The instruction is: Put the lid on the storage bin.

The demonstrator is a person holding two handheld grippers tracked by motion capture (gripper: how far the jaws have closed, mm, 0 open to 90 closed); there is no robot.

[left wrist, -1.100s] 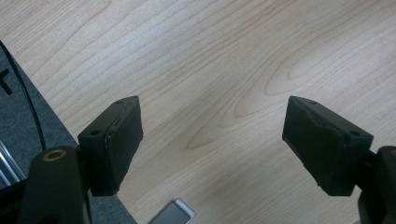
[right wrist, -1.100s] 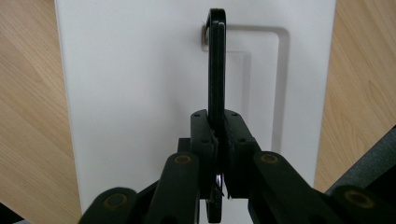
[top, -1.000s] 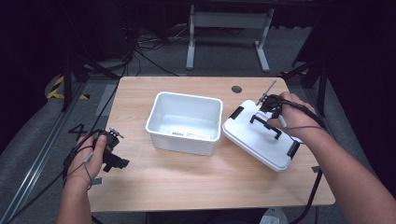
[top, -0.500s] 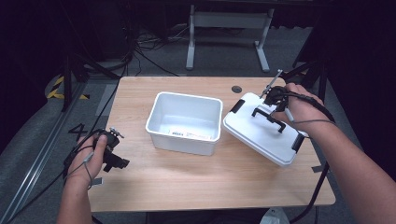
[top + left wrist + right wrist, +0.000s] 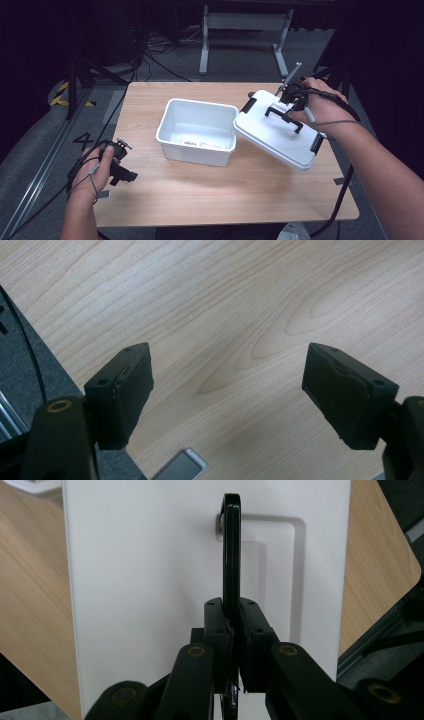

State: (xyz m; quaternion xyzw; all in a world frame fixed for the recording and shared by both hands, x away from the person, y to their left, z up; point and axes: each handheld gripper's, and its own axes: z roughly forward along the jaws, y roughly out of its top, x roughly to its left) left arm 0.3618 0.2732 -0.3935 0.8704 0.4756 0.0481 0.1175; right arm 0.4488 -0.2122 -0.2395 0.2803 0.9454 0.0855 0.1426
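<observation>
A white plastic bin (image 5: 197, 131) stands open and bare inside at the table's middle. Its white lid (image 5: 272, 132) hangs tilted in the air to the bin's right, one edge over the bin's right rim. My right gripper (image 5: 291, 99) is shut on the lid's black handle (image 5: 231, 555), which runs straight up between the jaws in the right gripper view, with the lid (image 5: 150, 580) behind it. My left gripper (image 5: 125, 170) rests low at the table's front left corner, open, its fingers (image 5: 122, 390) wide apart over bare wood.
The wooden table (image 5: 225, 200) has free room along its front and left. Black clips (image 5: 316, 142) sit at the lid's ends. Cables trail from both grippers. A metal frame (image 5: 240, 30) and cords stand on the floor beyond the far edge.
The right gripper has lifted the lid off the table by its handle and carried it up and toward the bin. The left gripper has stayed still.
</observation>
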